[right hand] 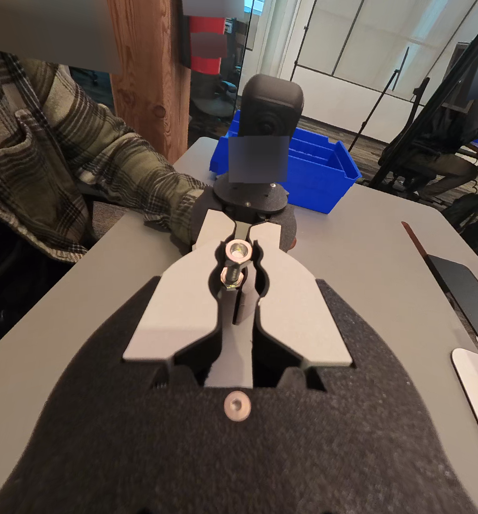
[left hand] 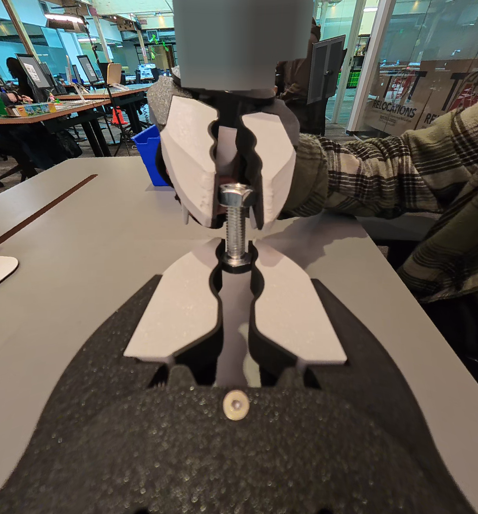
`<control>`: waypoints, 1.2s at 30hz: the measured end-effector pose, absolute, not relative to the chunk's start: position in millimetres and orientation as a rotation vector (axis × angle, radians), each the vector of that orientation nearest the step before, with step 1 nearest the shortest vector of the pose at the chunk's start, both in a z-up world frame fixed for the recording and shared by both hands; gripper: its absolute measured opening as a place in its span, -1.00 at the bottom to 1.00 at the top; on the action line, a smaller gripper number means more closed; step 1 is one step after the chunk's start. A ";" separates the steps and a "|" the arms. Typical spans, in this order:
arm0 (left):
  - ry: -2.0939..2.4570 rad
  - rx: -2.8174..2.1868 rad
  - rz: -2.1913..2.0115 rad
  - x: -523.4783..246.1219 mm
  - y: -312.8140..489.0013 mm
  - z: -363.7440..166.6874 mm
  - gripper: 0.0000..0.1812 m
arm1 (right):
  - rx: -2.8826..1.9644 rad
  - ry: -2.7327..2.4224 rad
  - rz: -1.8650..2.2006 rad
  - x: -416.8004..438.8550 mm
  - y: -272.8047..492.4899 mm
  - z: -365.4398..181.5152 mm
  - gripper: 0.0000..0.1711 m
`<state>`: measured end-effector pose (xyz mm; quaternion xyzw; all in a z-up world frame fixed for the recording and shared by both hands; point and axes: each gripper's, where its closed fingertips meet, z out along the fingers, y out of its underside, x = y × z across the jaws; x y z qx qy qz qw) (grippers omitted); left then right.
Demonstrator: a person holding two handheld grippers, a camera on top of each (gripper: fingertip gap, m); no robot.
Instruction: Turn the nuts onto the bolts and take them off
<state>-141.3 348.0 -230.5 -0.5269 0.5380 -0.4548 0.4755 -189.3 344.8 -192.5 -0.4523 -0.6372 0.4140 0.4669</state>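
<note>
Grey table (left hand: 65, 250), lettered cardboard boxes (left hand: 393, 100) behind glass, fingers (left hand: 182, 306) gripping bolt (left hand: 234, 225), nut (left hand: 234, 262)

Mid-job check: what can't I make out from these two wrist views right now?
- Left wrist view: how far the bolt sits inside the nut; the nut and the jaws of the left gripper cover the threads there.
- Right wrist view: the left gripper's hold on the nut; the right gripper lies over it.
- Both views: what the blue bin holds; its walls and a gripper block it.
</note>
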 end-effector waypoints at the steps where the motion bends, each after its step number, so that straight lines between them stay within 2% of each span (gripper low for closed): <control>1: 1.314 -1.288 -1.112 -141.2 348.1 -230.4 -0.83 | -1.113 -1.562 1.017 -189.4 345.0 -192.3 -0.78; 16: 1.307 -1.284 -1.109 -140.8 347.8 -228.7 -0.83 | -1.129 -1.558 1.010 -191.7 345.8 -189.4 -0.71; 19: 1.302 -1.283 -1.106 -141.0 348.3 -228.2 -0.83 | -1.131 -1.552 1.019 -193.0 345.1 -187.9 -0.65; 23: 1.293 -1.280 -1.106 -141.6 349.1 -227.1 -0.83 | -1.160 -1.509 1.030 -195.1 346.8 -185.3 -0.45; 27: 1.276 -1.270 -1.106 -143.3 350.2 -223.6 -0.83 | -1.146 -1.389 1.066 -190.1 348.7 -171.1 -0.38; 36: 1.255 -1.236 -1.121 -144.8 348.5 -217.0 -0.83 | -1.182 -1.285 1.100 -182.5 361.6 -169.1 -0.40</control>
